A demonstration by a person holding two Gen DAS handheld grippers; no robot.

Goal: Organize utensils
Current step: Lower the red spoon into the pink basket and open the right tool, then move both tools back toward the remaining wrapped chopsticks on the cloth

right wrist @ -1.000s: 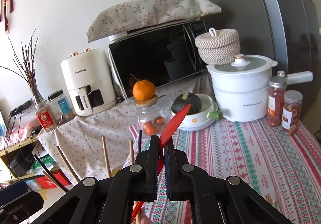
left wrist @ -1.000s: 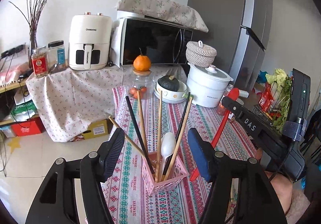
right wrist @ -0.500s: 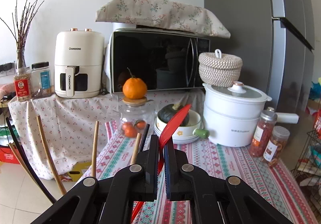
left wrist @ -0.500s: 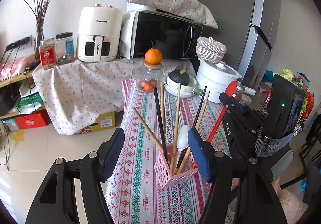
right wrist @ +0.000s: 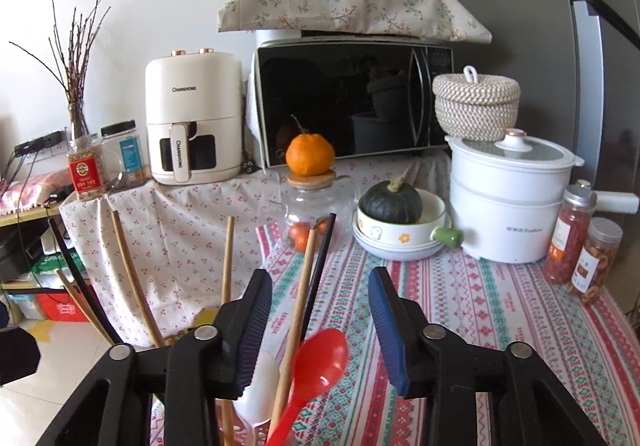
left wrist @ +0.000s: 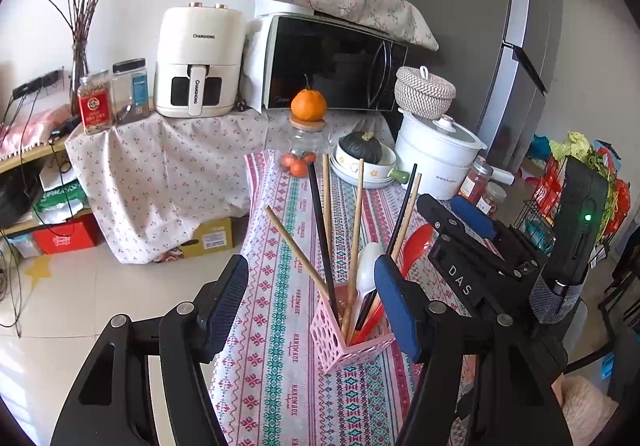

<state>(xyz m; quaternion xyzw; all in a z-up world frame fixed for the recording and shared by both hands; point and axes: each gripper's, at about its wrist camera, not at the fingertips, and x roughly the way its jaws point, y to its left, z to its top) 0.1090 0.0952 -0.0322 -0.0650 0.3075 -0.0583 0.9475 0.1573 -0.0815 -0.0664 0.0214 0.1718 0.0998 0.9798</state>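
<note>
The right gripper (right wrist: 320,330) has just been opening, and its jaws now stand apart with the glossy red plastic spoon (right wrist: 316,362) loose between them, its handle down in the pink perforated plastic utensil holder (left wrist: 348,346). That holder stands on the patterned cloth of the counter (left wrist: 280,326), also holding wooden and black chopsticks (left wrist: 354,238) and a white spoon (left wrist: 366,270). The left gripper (left wrist: 312,302) hangs released around the holder, its pads clear of it.

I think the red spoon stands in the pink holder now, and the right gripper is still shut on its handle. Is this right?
Not quite. The red spoon does stand in the pink holder, but the right gripper is not shut on it: its fingers have just been opening and stand apart from the spoon between them, as the right wrist view shows.
</note>
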